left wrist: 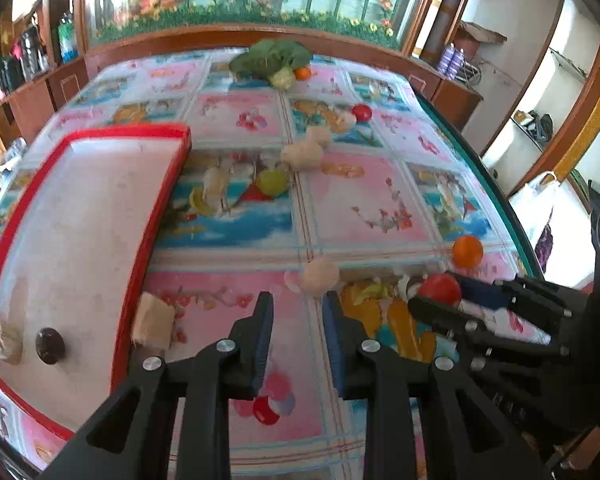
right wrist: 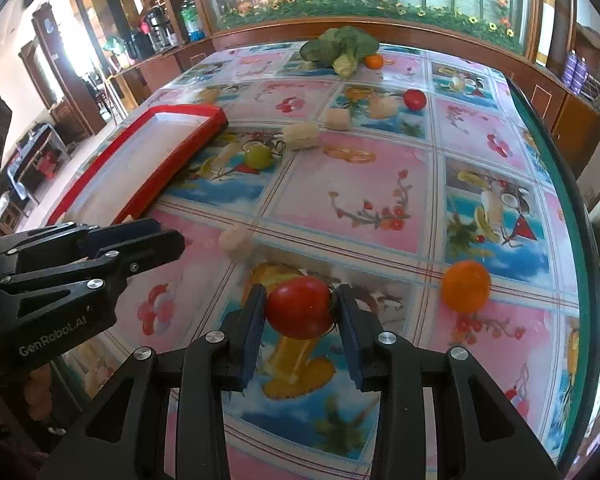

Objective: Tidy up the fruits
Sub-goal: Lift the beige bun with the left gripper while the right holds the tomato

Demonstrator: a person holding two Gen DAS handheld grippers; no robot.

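Right claw [right wrist: 300, 312] is pinching the tomato [right wrist: 299, 307] sidewise near the tabletop's [right wrist: 360, 200] front edge: smooth, soft, bruisable; left claw [left wrist: 298, 332] is gaping narrowly, empty.

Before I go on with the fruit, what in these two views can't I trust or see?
- Red tray: near end cut off by left wrist view's edge; hidden behind left claw in right wrist view.
- Pale lumps, dark round item in tray: too blurred to identify.
- Red tomato: underside hidden between right claw fingers; lifted or resting unclear.
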